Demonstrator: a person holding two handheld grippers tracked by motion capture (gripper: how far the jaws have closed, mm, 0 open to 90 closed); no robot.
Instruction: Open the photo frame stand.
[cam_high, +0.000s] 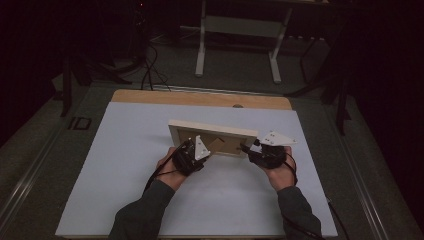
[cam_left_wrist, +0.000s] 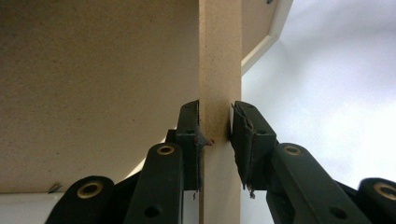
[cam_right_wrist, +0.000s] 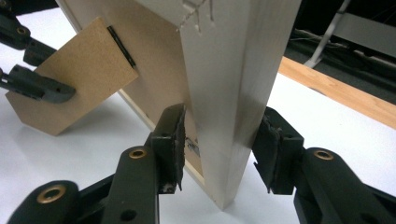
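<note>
We see a wooden picture frame (cam_high: 212, 137) standing in the middle of the high view, on a white table (cam_high: 125, 190). Its back faces us. A brown stand flap (cam_right_wrist: 74, 77) swings out from the back.

Our left gripper (cam_high: 192, 156) is pinching the flap. In the left gripper view, the flap edge (cam_left_wrist: 219, 93) runs up the middle and one pad (cam_left_wrist: 191, 135) touches it. The other pad sits very close; we cannot tell if it touches.

Our right gripper (cam_high: 260, 150) is at the right side of the frame. In the right gripper view, the frame's side bar (cam_right_wrist: 233, 102) stands between the two spread jaws. The pads (cam_right_wrist: 175, 140) do not look pressed on it yet.

We think the frame is light and stiff. The wood looks smooth, so it could slip. The front may have glass, so it could break if it falls. The flap is thin board on a small hinge and could snap if bent too far. The best place to hold is the thick side bar, low down.
</note>
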